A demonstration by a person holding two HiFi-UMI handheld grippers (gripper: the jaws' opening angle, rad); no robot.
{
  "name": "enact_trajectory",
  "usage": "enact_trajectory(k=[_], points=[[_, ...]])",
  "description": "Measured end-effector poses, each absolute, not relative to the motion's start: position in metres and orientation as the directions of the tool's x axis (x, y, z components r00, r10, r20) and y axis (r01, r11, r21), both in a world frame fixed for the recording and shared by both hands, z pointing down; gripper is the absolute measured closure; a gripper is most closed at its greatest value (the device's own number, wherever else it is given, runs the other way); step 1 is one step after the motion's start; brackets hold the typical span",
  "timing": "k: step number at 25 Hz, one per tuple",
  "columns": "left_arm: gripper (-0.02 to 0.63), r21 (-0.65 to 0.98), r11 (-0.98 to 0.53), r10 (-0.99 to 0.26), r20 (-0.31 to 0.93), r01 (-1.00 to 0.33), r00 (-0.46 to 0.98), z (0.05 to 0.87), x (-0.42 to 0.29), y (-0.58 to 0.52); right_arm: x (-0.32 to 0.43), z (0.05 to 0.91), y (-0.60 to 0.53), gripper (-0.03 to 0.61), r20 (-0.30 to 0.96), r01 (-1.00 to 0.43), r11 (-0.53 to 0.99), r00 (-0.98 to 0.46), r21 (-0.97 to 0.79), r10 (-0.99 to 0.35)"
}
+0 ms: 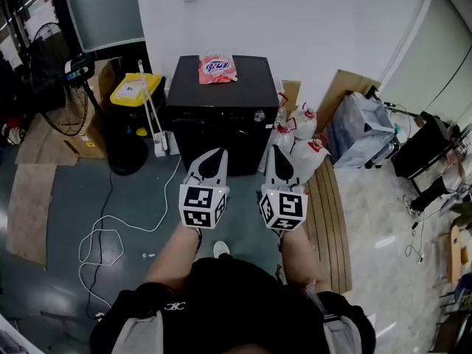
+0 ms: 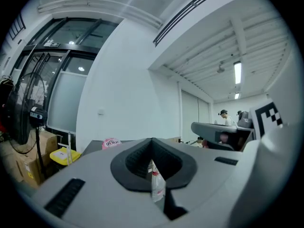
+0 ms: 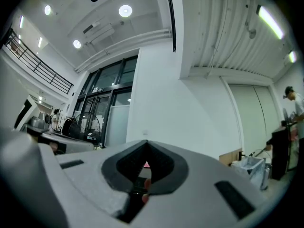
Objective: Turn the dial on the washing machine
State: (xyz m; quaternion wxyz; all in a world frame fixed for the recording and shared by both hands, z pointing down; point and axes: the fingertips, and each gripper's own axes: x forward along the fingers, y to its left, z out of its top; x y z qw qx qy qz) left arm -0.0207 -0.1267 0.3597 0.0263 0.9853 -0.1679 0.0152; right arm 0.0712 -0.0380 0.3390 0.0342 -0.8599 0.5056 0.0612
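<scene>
Task not started. One black washing machine (image 1: 221,94) stands against the wall ahead, and I'm well short of it.

Two grippers, both held low in front of me, pointing at its front. The left gripper (image 1: 216,153) is clenched on nothing, with its jaw tips meeting. The right gripper (image 1: 276,152) is the same, clamped and empty.

Counts, going down in size:
- One yellow bin (image 1: 135,91), left of the machine.
- At least three white jugs (image 1: 304,120), right of it (they overlap, so the count is rough).
- One pink packet (image 1: 217,68), lying on the lid.
- One dial (image 1: 259,115), the small silver knob at the machine's top front right. Nothing is touching it.

Left to do, by my read: close in, open a jaw pair, grip the dial, rotate.
</scene>
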Motion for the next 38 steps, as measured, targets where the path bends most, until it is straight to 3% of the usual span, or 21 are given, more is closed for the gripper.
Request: enact_trajectory(k=[11, 25, 32, 38], points=[[0.618, 0.102, -0.953, -0.276, 0.094, -0.285, 0.957, 0.389, 0.073, -0.201, 0.161, 0.367, -0.118, 0.58, -0.061, -0.861, -0.508, 0.506, 0.019, -0.86], [0.618, 0.127, -0.925, -0.342, 0.136, -0.359, 0.93, 0.414, 0.087, -0.235, 0.198, 0.4, -0.151, 0.58, 0.009, -0.88, -0.464, 0.467, 0.1, -0.884], [0.618, 0.123, -0.894, -0.414, 0.142, -0.431, 0.899, 0.416, 0.112, -0.25, 0.239, 0.426, -0.172, 0.58, 0.071, -0.903, -0.373, 0.395, 0.212, -0.916], [0.618, 0.111, -0.864, -0.474, 0.152, -0.491, 0.868, 0.415, 0.15, -0.256, 0.275, 0.462, -0.201, 0.554, 0.163, -0.896, -0.17, 0.256, 0.411, -0.953]])
